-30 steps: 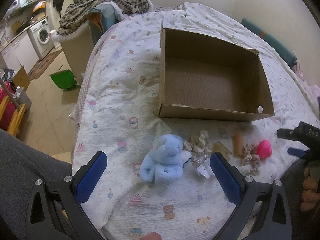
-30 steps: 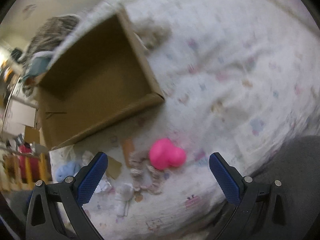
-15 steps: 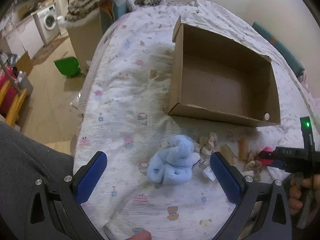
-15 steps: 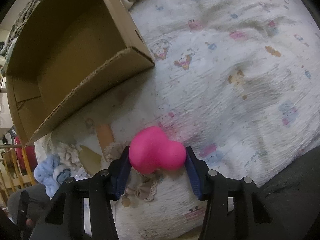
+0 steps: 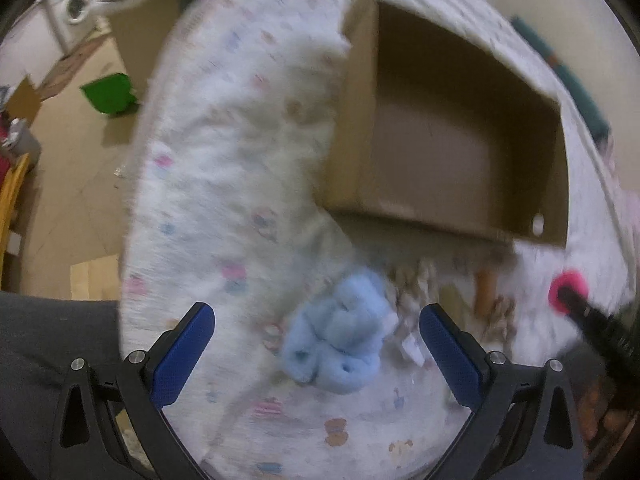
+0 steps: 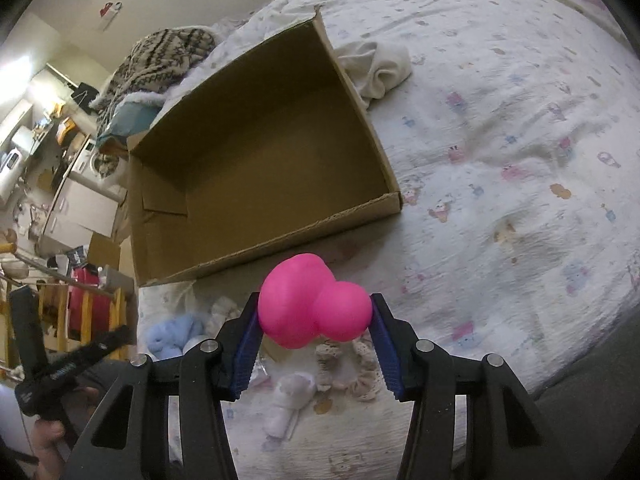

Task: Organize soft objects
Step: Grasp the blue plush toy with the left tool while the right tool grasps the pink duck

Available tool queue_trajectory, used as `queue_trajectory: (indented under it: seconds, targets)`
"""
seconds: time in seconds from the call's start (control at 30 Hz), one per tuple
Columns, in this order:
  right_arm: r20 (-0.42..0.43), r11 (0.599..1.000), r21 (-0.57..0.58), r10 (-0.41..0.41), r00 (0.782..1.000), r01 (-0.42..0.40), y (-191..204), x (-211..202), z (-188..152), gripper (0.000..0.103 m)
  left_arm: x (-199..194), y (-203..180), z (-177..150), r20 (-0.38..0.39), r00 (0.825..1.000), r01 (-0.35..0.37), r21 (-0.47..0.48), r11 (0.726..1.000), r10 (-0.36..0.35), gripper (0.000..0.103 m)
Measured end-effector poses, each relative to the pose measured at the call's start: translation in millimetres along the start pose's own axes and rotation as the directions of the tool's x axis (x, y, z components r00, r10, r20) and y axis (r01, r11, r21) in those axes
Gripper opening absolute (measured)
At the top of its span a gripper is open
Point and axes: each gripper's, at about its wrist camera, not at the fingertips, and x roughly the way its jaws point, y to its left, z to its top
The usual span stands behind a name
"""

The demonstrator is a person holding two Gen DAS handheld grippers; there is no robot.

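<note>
My right gripper (image 6: 316, 320) is shut on a soft pink toy (image 6: 312, 304) and holds it above the bed, just in front of the open cardboard box (image 6: 256, 160). In the blurred left wrist view that toy (image 5: 566, 292) shows at the far right beside the box (image 5: 452, 140). My left gripper (image 5: 316, 344) stands open over a light blue plush (image 5: 336, 344) lying on the patterned sheet, which sits between its fingers without touching them. The blue plush (image 6: 172, 334) also appears at the lower left of the right wrist view.
Beige scrunchies (image 6: 348, 364), a white cloth bundle (image 6: 288, 404) and an orange tube (image 5: 484, 284) lie near the box's front wall. A cream cloth (image 6: 376, 68) rests behind the box. The bed edge (image 5: 132, 208) drops to the floor on the left, where a green bin (image 5: 108, 94) stands.
My right gripper closed on the pink toy and lifted it off the sheet toward the box. My left gripper moved down and closer over the blue plush.
</note>
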Motion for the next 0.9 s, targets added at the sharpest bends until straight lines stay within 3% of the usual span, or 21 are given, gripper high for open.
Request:
queue_trajectory:
  seconds: [0.13, 0.27, 0.33, 0.4, 0.47, 0.5, 0.53, 0.67, 0.9]
  targets:
    - [-0.007, 1.0, 0.007, -0.005, 1.0, 0.005, -6.3, 1.6, -1.9, 0.054, 29.3, -14.8, -5.8, -0.077, 0.997, -0.011, 0.049, 0.999, 0.015, 0.091]
    - [-0.012, 1.0, 0.002, -0.013, 1.0, 0.013, -7.2, 9.5, 2.3, 0.054, 51.1, -19.1, -6.4, -0.127, 0.992, -0.009, 0.071, 0.997, 0.018, 0.088]
    - [-0.017, 1.0, -0.003, -0.012, 1.0, 0.012, -5.2, 11.4, 2.5, 0.054, 59.7, -20.7, -8.5, -0.15, 0.988, -0.005, 0.08, 0.997, 0.017, 0.075]
    - [-0.022, 1.0, -0.015, -0.015, 1.0, 0.015, -2.8, 13.6, 2.9, 0.054, 65.1, -22.4, -10.5, -0.159, 0.987, -0.004, 0.092, 0.996, 0.018, 0.069]
    - [-0.024, 0.999, -0.028, -0.022, 0.999, 0.021, 0.1, 15.6, 2.6, 0.054, 67.8, -25.8, -11.5, -0.172, 0.985, 0.021, 0.099, 0.995, -0.004, 0.056]
    - [-0.026, 0.999, -0.034, -0.026, 0.999, 0.025, 1.3, 16.5, 2.8, 0.054, 68.5, -27.0, -13.2, -0.184, 0.983, 0.049, 0.096, 0.994, -0.03, 0.043]
    - [-0.026, 0.999, -0.039, -0.029, 0.999, 0.028, 2.5, 17.2, 2.6, 0.054, 70.5, -27.7, -13.8, -0.187, 0.981, 0.063, 0.096, 0.993, -0.044, 0.04]
    - [-0.024, 0.998, -0.048, -0.034, 0.999, 0.033, 4.5, 17.2, 2.6, 0.054, 60.2, -24.6, -16.8, -0.144, 0.988, 0.059, 0.082, 0.995, -0.047, 0.029]
    - [-0.01, 0.998, -0.049, -0.034, 0.999, 0.034, 7.9, 13.8, 2.8, 0.054, 30.2, -10.8, -21.7, -0.057, 0.998, 0.008, 0.04, 0.999, -0.005, 0.028]
